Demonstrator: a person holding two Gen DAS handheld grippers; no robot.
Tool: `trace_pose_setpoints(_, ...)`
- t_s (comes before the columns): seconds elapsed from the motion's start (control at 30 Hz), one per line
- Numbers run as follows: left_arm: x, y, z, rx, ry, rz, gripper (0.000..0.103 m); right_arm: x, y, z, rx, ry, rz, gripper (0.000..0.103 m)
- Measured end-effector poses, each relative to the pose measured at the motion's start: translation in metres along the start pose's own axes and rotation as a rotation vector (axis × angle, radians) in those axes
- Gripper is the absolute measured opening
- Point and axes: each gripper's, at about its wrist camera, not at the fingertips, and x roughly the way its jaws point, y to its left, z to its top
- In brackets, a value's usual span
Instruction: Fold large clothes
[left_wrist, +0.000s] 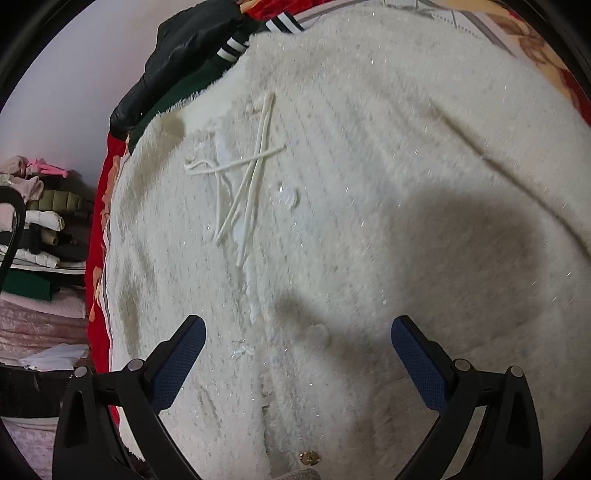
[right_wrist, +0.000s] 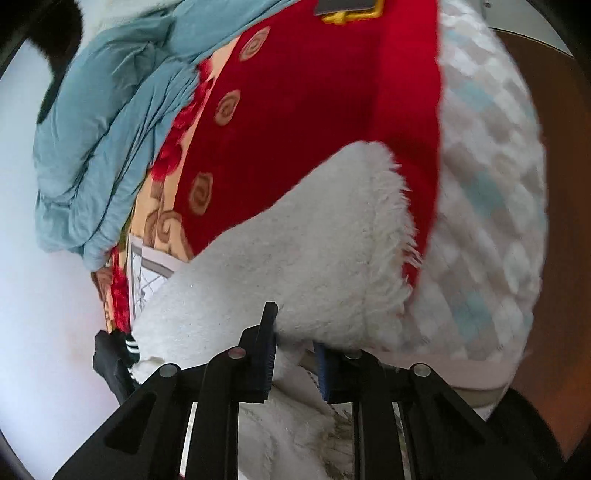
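Observation:
A large white fluffy cardigan (left_wrist: 369, 166) lies spread over the red bed, filling the left wrist view. White drawstrings (left_wrist: 247, 184) lie crossed on it and a gold snap (left_wrist: 309, 458) shows near the bottom. My left gripper (left_wrist: 297, 339) hovers just above the cardigan, jaws wide open and empty. In the right wrist view, my right gripper (right_wrist: 295, 343) is shut on a fold of the same white cardigan (right_wrist: 295, 251), whose fringed cuff end (right_wrist: 391, 206) hangs forward over the red blanket (right_wrist: 314, 103).
Dark green and black garments (left_wrist: 184, 74) lie at the far left edge of the bed. A stack of folded clothes (left_wrist: 40, 229) stands left of the bed. A blue garment (right_wrist: 110, 129) and a checked white blanket (right_wrist: 487, 184) flank the red blanket.

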Motion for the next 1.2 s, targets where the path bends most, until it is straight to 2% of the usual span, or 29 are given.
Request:
trace_pose_setpoints(0.03,-0.002,-0.001,0.001,-0.006,0.001,-0.004,0.103,0.008,-0.004,0.004,0.006,0.019,-0.003,0.028)
trace_pose_setpoints(0.07,-0.002,-0.001,0.002,-0.012,0.004,-0.009,0.103,0.017,-0.014,-0.001,0.032,0.054,-0.014,0.041)
trace_pose_setpoints(0.1,-0.003,-0.004,0.004,-0.017,0.006,-0.011,0.103,0.016,-0.025,0.012,0.057,0.068,-0.008,0.044)
trace_pose_setpoints(0.13,-0.004,-0.005,0.004,-0.022,0.011,-0.015,0.103,0.034,-0.03,0.031,0.086,0.069,0.004,0.044)
trace_pose_setpoints(0.17,-0.004,-0.008,0.005,-0.025,0.015,-0.018,0.103,0.053,-0.02,0.04,0.109,0.063,0.014,0.042)
trace_pose_setpoints(0.2,-0.005,-0.008,0.006,-0.03,0.016,-0.026,0.103,0.053,-0.017,0.043,0.129,0.034,0.016,0.022)
trace_pose_setpoints(0.23,-0.007,-0.007,0.007,-0.035,0.013,-0.034,0.103,0.045,-0.016,0.04,0.14,0.001,0.012,0.015)
trace_pose_setpoints(0.27,-0.009,-0.005,0.008,-0.04,0.009,-0.04,0.103,0.029,-0.01,0.037,0.127,-0.047,0.032,0.013)
trace_pose_setpoints(0.37,-0.016,-0.004,0.012,-0.062,-0.007,-0.058,0.103,0.026,0.024,0.038,0.004,-0.117,0.049,0.012)
trace_pose_setpoints(0.43,-0.015,-0.002,0.014,-0.073,-0.011,-0.059,0.103,0.038,0.026,0.041,-0.013,-0.093,0.021,0.025)
trace_pose_setpoints(0.47,-0.013,-0.001,0.015,-0.081,-0.005,-0.062,0.103,0.051,0.024,0.044,0.007,-0.064,0.013,0.043)
trace_pose_setpoints(0.5,-0.011,-0.001,0.017,-0.088,0.0,-0.062,0.103,0.062,0.014,0.047,0.062,-0.03,0.007,0.05)
trace_pose_setpoints(0.57,-0.008,0.002,0.019,-0.109,0.011,-0.07,0.103,0.079,0.004,0.054,0.158,-0.02,0.029,0.05)
trace_pose_setpoints(0.63,-0.008,0.007,0.022,-0.128,0.007,-0.078,0.103,0.085,0.002,0.058,0.213,-0.047,0.035,0.039)
trace_pose_setpoints(0.67,-0.008,0.01,0.024,-0.137,0.003,-0.082,0.103,0.086,0.006,0.059,0.219,-0.057,0.023,0.022)
trace_pose_setpoints(0.7,-0.009,0.014,0.025,-0.147,0.001,-0.087,0.103,0.085,0.015,0.06,0.211,-0.07,0.028,0.015)
trace_pose_setpoints(0.77,-0.01,0.025,0.028,-0.179,-0.002,-0.102,0.103,0.075,0.041,0.06,0.164,-0.097,0.042,0.01)
trace_pose_setpoints(0.9,-0.012,0.055,0.029,-0.262,0.015,-0.16,0.103,0.038,0.104,0.052,-0.005,-0.135,0.106,0.008)
trace_pose_setpoints(1.0,-0.013,0.089,0.028,-0.342,0.025,-0.19,0.103,0.02,0.169,0.037,-0.168,-0.135,0.159,0.008)
trace_pose_setpoints(1.1,-0.013,0.124,0.024,-0.404,0.031,-0.2,0.103,0.017,0.244,0.003,-0.357,-0.095,0.214,0.008)
trace_pose_setpoints(1.2,-0.007,0.166,0.014,-0.477,0.039,-0.192,0.103,0.033,0.307,-0.044,-0.528,-0.033,0.247,0.007)
